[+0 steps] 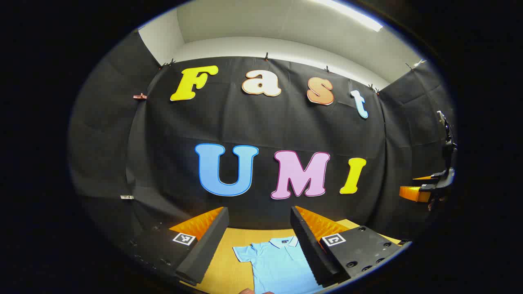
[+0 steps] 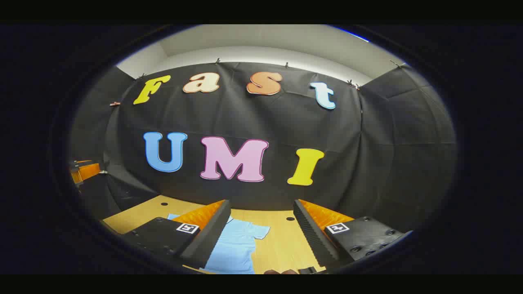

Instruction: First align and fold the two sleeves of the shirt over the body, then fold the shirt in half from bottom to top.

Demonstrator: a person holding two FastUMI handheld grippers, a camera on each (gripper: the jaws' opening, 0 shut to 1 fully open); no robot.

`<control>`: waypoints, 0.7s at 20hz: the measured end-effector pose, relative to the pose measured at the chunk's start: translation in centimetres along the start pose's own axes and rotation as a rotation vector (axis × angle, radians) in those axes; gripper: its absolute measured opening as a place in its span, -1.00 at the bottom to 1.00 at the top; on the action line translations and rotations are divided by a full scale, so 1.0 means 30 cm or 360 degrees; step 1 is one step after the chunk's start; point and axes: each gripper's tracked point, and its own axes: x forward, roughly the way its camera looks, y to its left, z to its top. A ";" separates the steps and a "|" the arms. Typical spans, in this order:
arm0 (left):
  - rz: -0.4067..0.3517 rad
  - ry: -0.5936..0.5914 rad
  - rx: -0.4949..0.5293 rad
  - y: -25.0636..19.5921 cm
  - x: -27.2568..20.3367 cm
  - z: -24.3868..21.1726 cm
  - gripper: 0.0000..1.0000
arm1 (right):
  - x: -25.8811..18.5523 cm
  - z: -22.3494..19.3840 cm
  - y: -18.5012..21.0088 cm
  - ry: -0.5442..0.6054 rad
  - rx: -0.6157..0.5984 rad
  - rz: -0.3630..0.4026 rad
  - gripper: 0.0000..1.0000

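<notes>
Left gripper view: left gripper point(image 1: 259, 239) held high, jaws wide and empty; shirt point(image 1: 278, 265) flat on the table point(image 1: 222, 269), collar far, left sleeve spread; right gripper point(image 1: 429, 188) hangs far right.
Right gripper view: right gripper point(image 2: 261, 228) also wide, empty; shirt's right sleeve point(image 2: 259, 232) near its left finger.
Risk: pinching both cloth layers would likely drag the body askew.

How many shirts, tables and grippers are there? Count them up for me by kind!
Shirt: 1, light blue, lying flat
Table: 1, wooden
Grippers: 2, the left gripper and the right gripper, both with fingers spread apart above the table
Total: 4
</notes>
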 end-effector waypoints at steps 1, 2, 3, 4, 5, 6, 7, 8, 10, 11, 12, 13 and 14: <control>-0.0003 0.0000 0.0002 -0.006 0.004 0.000 0.93 | -0.007 0.001 0.003 -0.0004 -0.0005 0.0000 0.94; -0.0010 -0.0001 0.0001 -0.012 0.001 0.005 0.93 | -0.007 0.005 0.005 -0.0008 -0.0007 0.0002 0.93; -0.0018 -0.0002 0.0000 -0.014 -0.003 0.003 0.93 | -0.013 0.007 0.011 -0.0011 -0.0008 0.0007 0.94; -0.0022 0.0001 0.0002 -0.014 -0.003 0.007 0.93 | -0.014 0.009 0.016 -0.0013 -0.0008 0.0013 0.94; -0.0021 0.0006 0.0007 -0.008 -0.005 0.003 0.93 | -0.016 0.012 0.021 -0.0018 -0.0009 0.0017 0.94; -0.0013 0.0009 0.0014 0.000 -0.007 0.003 0.93 | -0.018 0.015 0.026 -0.0023 -0.0013 0.0023 0.94; -0.0003 0.0015 0.0021 0.011 -0.010 0.000 0.93 | -0.015 0.019 0.029 -0.0027 -0.0019 0.0027 0.94; 0.0006 0.0020 0.0023 0.022 -0.013 0.001 0.92 | -0.012 0.020 0.033 -0.0030 -0.0024 0.0028 0.94; 0.0016 0.0019 0.0023 0.036 -0.018 0.002 0.93 | -0.014 0.023 0.042 -0.0032 -0.0016 0.0029 0.94; 0.0020 0.0021 0.0026 0.045 -0.018 -0.002 0.93 | -0.015 0.023 0.048 -0.0033 -0.0009 0.0032 0.97; 0.0024 0.0027 0.0029 0.052 -0.020 -0.005 0.92 | -0.014 0.025 0.052 -0.0037 -0.0010 0.0033 0.94; 0.0029 0.0034 0.0033 0.060 -0.021 -0.012 0.92 | -0.007 0.026 0.055 -0.0038 -0.0016 0.0035 0.97; 0.0034 0.0039 0.0038 0.067 -0.022 -0.013 0.92 | -0.004 0.025 0.058 -0.0040 -0.0023 0.0038 0.94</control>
